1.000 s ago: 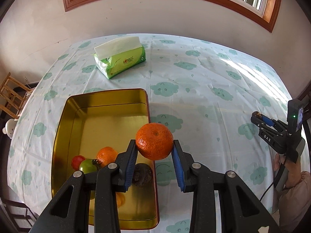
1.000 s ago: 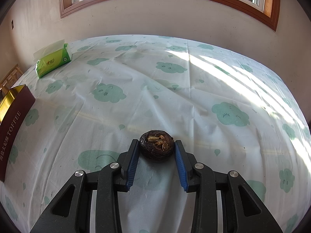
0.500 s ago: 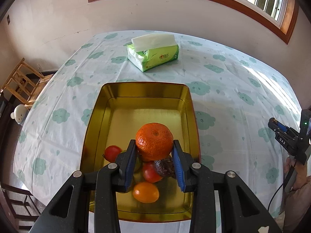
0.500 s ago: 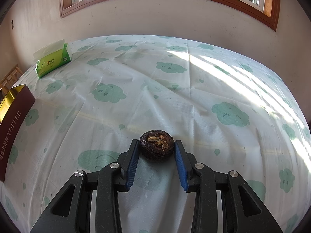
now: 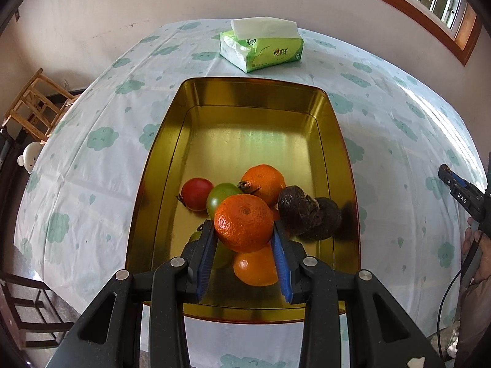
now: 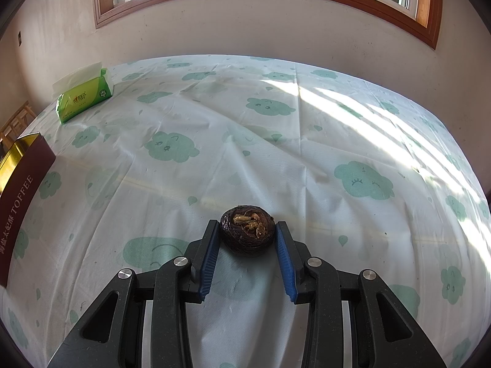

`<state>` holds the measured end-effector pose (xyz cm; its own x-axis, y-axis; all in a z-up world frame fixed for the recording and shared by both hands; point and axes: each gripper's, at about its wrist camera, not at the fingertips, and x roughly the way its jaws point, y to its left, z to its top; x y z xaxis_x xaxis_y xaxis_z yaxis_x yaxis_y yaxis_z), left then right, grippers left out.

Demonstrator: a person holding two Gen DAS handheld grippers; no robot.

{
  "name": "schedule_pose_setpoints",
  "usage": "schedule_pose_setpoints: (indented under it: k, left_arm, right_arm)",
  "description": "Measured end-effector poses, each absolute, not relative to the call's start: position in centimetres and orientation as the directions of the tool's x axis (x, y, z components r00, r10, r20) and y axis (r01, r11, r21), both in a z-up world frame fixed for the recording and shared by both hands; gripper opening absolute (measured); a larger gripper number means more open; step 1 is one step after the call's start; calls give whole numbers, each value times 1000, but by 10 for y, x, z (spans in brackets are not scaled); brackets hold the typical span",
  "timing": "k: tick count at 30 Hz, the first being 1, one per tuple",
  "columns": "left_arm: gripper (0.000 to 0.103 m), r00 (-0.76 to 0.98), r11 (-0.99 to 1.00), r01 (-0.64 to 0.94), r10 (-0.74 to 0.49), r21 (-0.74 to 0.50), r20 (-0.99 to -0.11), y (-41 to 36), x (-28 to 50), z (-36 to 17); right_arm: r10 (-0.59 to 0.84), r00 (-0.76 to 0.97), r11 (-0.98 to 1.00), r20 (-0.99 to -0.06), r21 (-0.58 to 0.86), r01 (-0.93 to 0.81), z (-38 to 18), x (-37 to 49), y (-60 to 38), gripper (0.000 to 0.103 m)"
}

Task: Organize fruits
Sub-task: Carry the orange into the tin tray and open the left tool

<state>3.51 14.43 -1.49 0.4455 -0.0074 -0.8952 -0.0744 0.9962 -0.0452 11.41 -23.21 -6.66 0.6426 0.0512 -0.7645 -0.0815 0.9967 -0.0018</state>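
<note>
orange (image 5: pixel 244 222) gripped over tin (image 5: pixel 343 159), (dark fruit (image 6: pixel 247 230) seemingly clamped)

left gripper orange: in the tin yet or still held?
Still held. The left gripper has its jaws shut on the orange, above the fruit already lying in the gold tin. Not released.

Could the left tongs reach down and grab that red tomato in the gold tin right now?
Probably not yet. The left tongs are already shut on an orange, so nothing else fits between them. The red tomato lies uncovered in the tin, so once the orange is dropped, likely yes.
</note>
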Motion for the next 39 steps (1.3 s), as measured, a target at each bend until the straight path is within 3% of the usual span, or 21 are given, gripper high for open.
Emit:
schedule_pose_setpoints:
  k: [23,39]
  left_arm:
    - [34,467,999,-48,18,-5,-884,141,37,-23]
    - [37,509,997,-43,-27,-57,-860,143,29,-8]
  right_arm:
    - [49,642,997,-765,-4,-81,-67,114,-232,38]
    - [46,643,997,-765,-8,-80,-67,114,-232,38]
